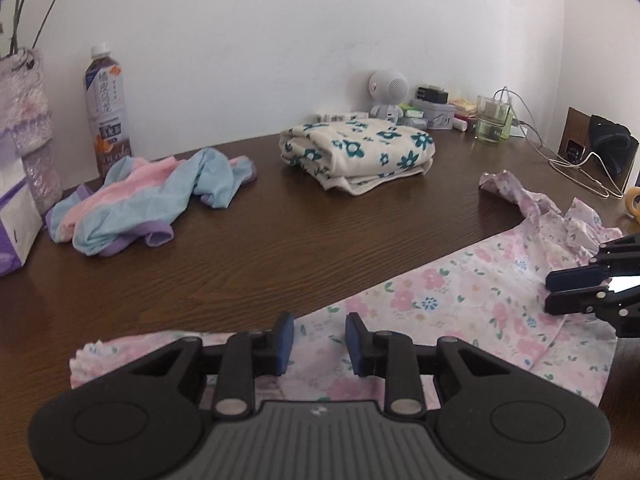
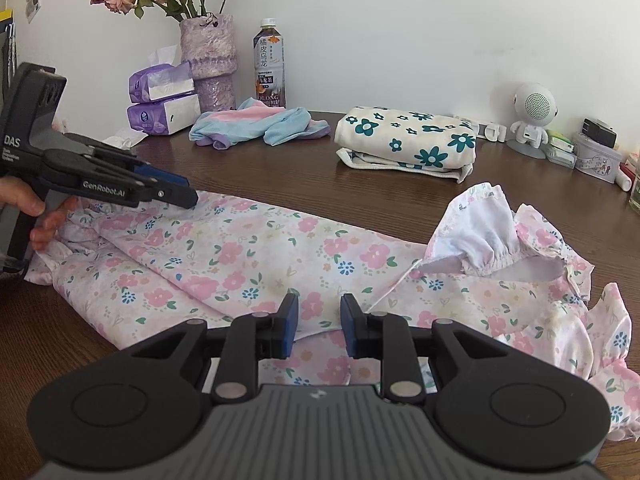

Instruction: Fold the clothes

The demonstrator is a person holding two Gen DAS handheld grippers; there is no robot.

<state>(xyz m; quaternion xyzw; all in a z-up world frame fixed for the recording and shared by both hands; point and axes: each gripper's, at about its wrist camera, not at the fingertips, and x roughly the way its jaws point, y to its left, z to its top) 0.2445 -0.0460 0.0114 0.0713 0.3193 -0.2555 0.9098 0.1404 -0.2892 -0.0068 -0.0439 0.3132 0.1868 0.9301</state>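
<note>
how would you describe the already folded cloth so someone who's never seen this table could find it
Start at the white wall along the far edge of the brown wooden table. Just in front of the small white robot-shaped speaker lies the folded cloth. It is the only neat stack, cream with teal flowers, unlike the crumpled pastel garment or the spread pink floral one.

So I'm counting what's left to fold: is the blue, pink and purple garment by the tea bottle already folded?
No. The blue, pink and purple garment lies crumpled in a loose heap beside the tea bottle, unlike the folded teal-flowered cloth.

Three garments (image 2: 240,256), two tissue packs (image 2: 164,100), one bottle (image 2: 269,68), one vase (image 2: 208,60), two claws (image 2: 319,326).
</note>
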